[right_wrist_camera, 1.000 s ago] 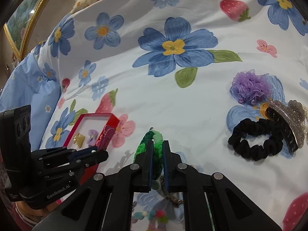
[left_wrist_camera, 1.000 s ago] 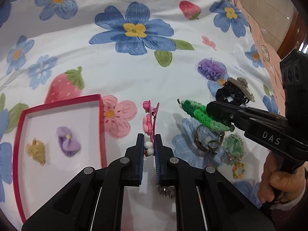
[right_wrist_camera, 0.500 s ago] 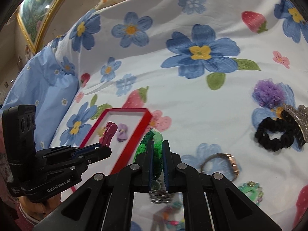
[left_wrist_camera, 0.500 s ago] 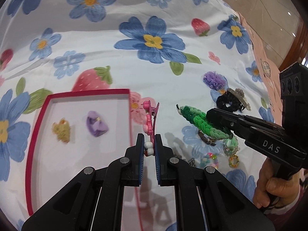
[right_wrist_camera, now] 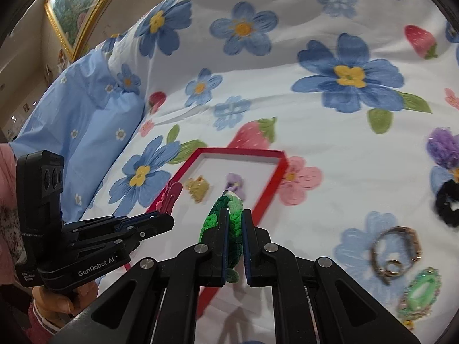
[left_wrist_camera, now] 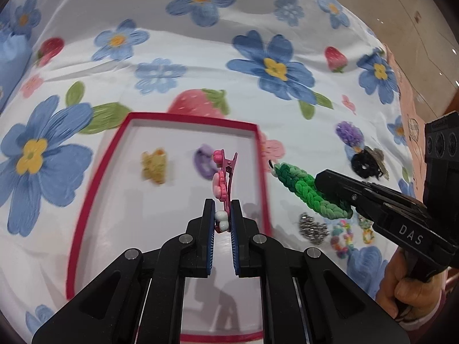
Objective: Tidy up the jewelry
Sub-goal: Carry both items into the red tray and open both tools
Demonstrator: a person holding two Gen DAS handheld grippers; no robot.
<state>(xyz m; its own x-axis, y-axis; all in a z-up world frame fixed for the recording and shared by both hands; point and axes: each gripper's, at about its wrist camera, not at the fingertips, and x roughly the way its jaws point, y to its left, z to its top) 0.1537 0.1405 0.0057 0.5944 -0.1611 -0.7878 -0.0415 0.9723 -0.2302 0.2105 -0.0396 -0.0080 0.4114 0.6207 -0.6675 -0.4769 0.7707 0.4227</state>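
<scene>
red-rimmed box [left_wrist_camera: 259, 154] on the bed already holds two small clips, left claw [left_wrist_camera: 223, 218] pinching a pink hair clip [left_wrist_camera: 223, 177] above it, right claw [right_wrist_camera: 235, 229] pinching a green braided band [right_wrist_camera: 226, 209], scrunchies and bracelets waiting right.

Bedsheet [left_wrist_camera: 200, 66]: smooth printed cloth w/ soft sheen. Tray [left_wrist_camera: 86, 200]: red card-like rim, matt white inside. Hair clip [left_wrist_camera: 225, 172]: glossy pink plastic, showing painted metal-looking blade. Braided band [left_wrist_camera: 309, 192]: green woven cord, matt & ribbed. Scrunchie [right_wrist_camera: 447, 206]: black cloth, ruffled. Bangle [right_wrist_camera: 396, 249]: shiny metal. Left gripper [left_wrist_camera: 223, 220] & right gripper [right_wrist_camera: 235, 229]: matt black plastic, bright metal pins showing.
</scene>
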